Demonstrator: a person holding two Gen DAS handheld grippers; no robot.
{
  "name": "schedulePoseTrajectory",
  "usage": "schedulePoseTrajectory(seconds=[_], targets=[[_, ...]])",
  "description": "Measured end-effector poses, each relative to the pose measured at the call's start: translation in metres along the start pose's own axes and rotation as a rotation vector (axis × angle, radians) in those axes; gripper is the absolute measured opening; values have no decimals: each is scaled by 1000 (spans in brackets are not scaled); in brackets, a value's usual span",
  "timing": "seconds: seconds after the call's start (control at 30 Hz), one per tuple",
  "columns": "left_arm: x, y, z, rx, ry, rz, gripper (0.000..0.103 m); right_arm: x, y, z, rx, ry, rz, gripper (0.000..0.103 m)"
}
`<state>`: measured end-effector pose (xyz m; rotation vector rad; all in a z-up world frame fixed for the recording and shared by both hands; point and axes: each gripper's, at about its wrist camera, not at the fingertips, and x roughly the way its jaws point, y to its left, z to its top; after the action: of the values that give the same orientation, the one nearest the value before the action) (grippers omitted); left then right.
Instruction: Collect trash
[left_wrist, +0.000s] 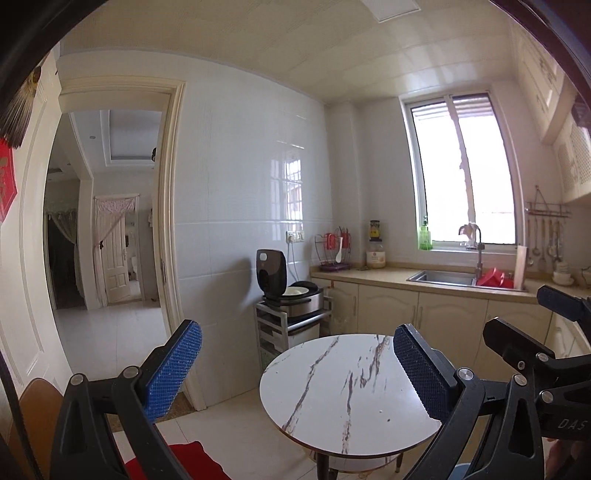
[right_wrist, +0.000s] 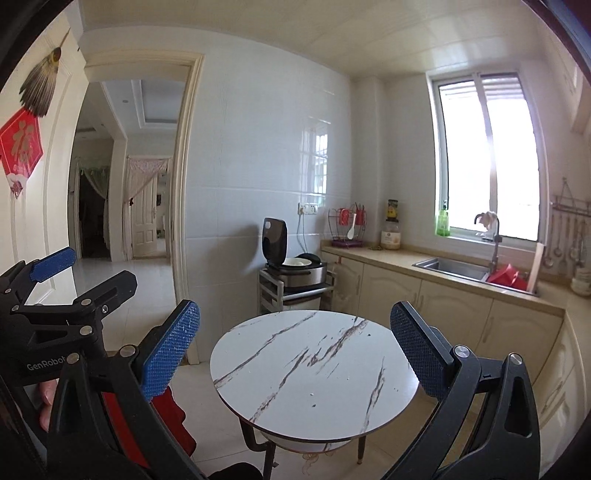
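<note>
I see no trash in either view. A round white marble-patterned table (left_wrist: 343, 391) stands in front of both grippers; its top shows only a few small dark specks. It also shows in the right wrist view (right_wrist: 314, 373). My left gripper (left_wrist: 295, 365) is open and empty, held above the table's near side. My right gripper (right_wrist: 295, 350) is open and empty too, beside the left one. The right gripper's fingers show at the right edge of the left wrist view (left_wrist: 561, 302), and the left gripper shows at the left of the right wrist view (right_wrist: 55, 266).
A rice cooker (left_wrist: 291, 291) with its lid up sits on a small cart left of the counter. The counter (left_wrist: 369, 275) holds a sink (left_wrist: 443, 277), red basin (left_wrist: 495, 278), jars and a dish rack. A red cushion (left_wrist: 199, 461) lies below left. An open doorway (left_wrist: 110, 221) is at left.
</note>
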<state>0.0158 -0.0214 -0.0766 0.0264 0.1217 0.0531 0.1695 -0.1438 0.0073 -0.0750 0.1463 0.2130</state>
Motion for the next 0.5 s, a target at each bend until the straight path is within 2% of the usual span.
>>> schedulePoseTrajectory(seconds=[0.2,0.43,0.5], targets=[[-16,6,-40,-3,-80,-38,102,-21,-6,0,0,-58,-66,103],[-14,16,-75,3,-81,-82,102,-35,-15,-3,5,-76,-114,103],[-16,19,-75,6,-73,-79,102,-36,-17,-4,6,-71,-118,103]])
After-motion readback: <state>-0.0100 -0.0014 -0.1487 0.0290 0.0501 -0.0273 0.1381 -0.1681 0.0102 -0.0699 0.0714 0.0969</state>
